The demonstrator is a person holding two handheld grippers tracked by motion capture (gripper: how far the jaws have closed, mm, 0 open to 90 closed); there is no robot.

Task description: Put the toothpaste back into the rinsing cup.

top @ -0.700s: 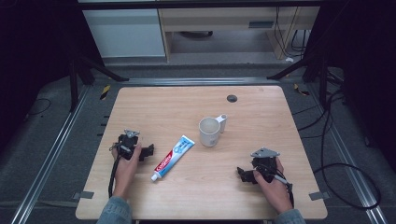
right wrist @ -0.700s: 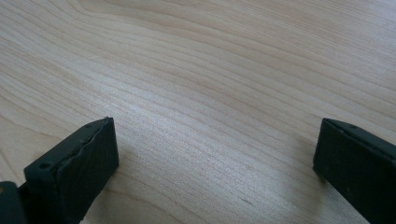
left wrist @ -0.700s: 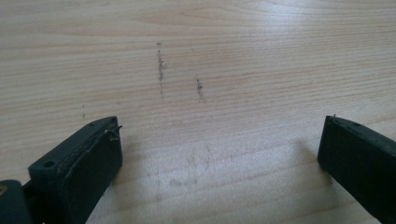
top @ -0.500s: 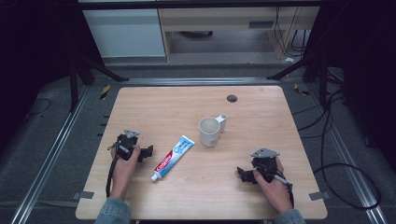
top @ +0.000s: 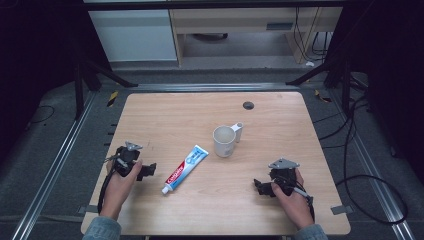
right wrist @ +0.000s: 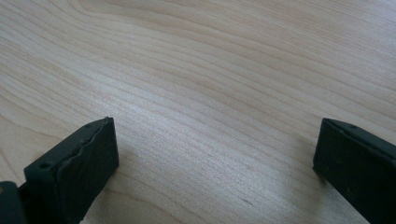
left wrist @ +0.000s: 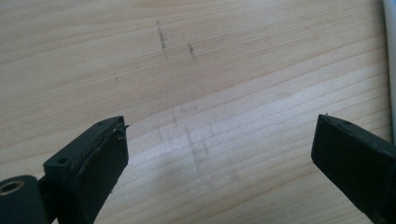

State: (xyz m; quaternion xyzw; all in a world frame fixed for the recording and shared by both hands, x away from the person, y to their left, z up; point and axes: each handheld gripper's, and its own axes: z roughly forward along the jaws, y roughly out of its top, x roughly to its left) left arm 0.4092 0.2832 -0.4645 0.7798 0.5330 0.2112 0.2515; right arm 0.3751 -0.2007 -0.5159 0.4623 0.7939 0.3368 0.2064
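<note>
A toothpaste tube point(top: 186, 168) lies slanted on the wooden table point(top: 170, 115), cap toward the front. A white mug point(top: 225, 141) stands upright behind and right of it, handle to the right. My left gripper point(top: 148, 171) rests low on the table left of the tube, held by a hand, jaws pointing right. In the left gripper view my left gripper point(left wrist: 219, 154) is open over bare wood, with a white edge of the tube point(left wrist: 391, 56) at the far right. My right gripper point(top: 258, 187) sits at the front right, pointing left. My right gripper point(right wrist: 215, 158) is open with only wood between its jaws.
A small dark round hole cover point(top: 248, 105) sits near the table's back edge. Black cables point(top: 370, 200) trail on the floor to the right. Metal rails point(top: 55, 165) run along the table's left side, and a cabinet point(top: 135, 30) stands behind.
The left gripper has shifted slightly toward the front and left. The right gripper, the tube and the mug stay where they were.
</note>
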